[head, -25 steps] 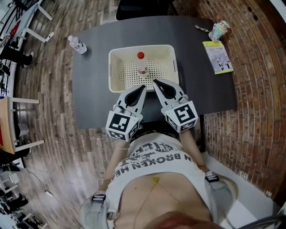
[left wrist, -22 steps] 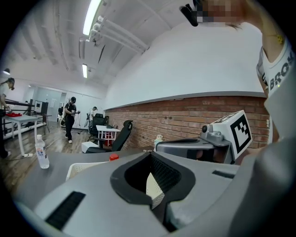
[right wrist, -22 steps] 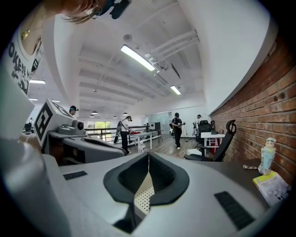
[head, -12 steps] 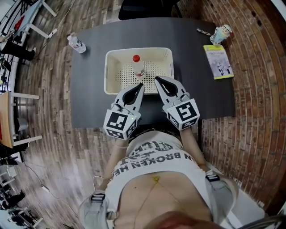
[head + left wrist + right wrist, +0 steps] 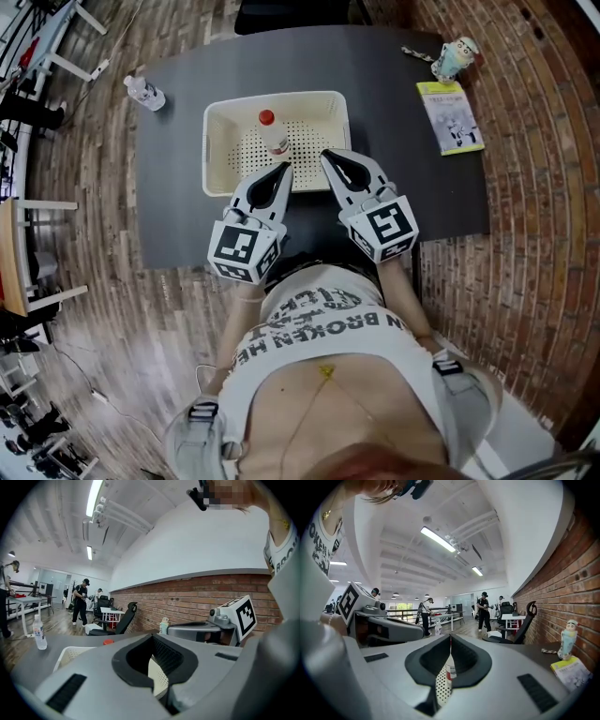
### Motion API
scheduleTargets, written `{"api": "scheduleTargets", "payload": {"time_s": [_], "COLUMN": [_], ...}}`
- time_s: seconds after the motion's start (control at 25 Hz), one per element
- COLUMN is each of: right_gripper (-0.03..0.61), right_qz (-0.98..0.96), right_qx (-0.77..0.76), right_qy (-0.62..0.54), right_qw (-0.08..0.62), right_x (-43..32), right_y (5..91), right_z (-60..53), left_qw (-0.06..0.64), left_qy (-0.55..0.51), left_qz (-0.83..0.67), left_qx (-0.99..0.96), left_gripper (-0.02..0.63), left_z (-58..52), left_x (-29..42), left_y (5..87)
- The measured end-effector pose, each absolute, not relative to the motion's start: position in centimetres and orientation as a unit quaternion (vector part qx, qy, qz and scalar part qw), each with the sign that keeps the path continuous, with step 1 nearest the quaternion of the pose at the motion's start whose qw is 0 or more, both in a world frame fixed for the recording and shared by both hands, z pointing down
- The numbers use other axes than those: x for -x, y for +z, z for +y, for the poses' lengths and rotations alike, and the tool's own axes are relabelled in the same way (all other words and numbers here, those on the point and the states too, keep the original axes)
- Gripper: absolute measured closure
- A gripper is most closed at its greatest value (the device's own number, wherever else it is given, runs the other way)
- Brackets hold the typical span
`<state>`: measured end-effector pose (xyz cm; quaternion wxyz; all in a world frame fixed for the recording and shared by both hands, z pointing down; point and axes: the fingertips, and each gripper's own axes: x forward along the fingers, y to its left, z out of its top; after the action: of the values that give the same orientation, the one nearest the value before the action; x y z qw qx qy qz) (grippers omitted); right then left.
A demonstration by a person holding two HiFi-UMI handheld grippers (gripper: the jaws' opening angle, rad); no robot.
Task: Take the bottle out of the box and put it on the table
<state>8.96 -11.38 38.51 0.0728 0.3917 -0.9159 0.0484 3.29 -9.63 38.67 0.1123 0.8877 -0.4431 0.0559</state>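
A cream perforated box stands on the dark grey table. A small clear bottle with a red cap stands upright inside it. My left gripper and right gripper are side by side, their tips over the box's near rim, just short of the bottle. Both are shut with nothing held. In the right gripper view the bottle shows through the hole between the jaws. The left gripper view catches the red cap behind the box wall.
A second water bottle stands at the table's far left corner. A booklet and a small figurine cup lie at the far right. An office chair sits beyond the table, and people stand in the room behind.
Both grippers have moved forward together, from the box's near rim to over its inside, closer to the bottle. Their jaws stay shut.
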Motion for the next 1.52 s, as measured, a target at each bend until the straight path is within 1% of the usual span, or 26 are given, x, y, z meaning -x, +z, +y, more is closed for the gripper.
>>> {"api": "scheduleTargets", "payload": {"time_s": [0.44, 0.6, 0.8, 1.16, 1.52], "right_gripper": [0.569, 0.569, 0.569, 0.569, 0.569], "right_qz": [-0.909, -0.909, -0.898, -0.884, -0.876], "right_qx": [-0.408, -0.411, -0.433, -0.46, -0.473], "right_qy": [0.043, 0.045, 0.04, 0.049, 0.053], "right_qw": [0.071, 0.059, 0.072, 0.075, 0.084], "right_x": [-9.4, -8.9, -8.6, -6.8, -5.0], "right_y": [38.4, 38.3, 38.7, 39.0, 39.2], "right_z": [-12.2, -12.4, -13.1, -13.3, -13.6], "left_qw": [0.115, 0.113, 0.12, 0.13, 0.14], "left_qy": [0.057, 0.057, 0.059, 0.056, 0.056], "left_qz": [-0.418, -0.411, -0.4, -0.388, -0.375], "left_qx": [-0.899, -0.903, -0.907, -0.911, -0.915], "left_gripper": [0.606, 0.606, 0.606, 0.606, 0.606], "left_z": [-11.2, -11.3, -11.2, -11.6, -12.2], "left_x": [-2.7, -1.3, 0.7, 3.8, 5.7], "left_y": [38.7, 38.4, 38.5, 38.9, 39.4]}}
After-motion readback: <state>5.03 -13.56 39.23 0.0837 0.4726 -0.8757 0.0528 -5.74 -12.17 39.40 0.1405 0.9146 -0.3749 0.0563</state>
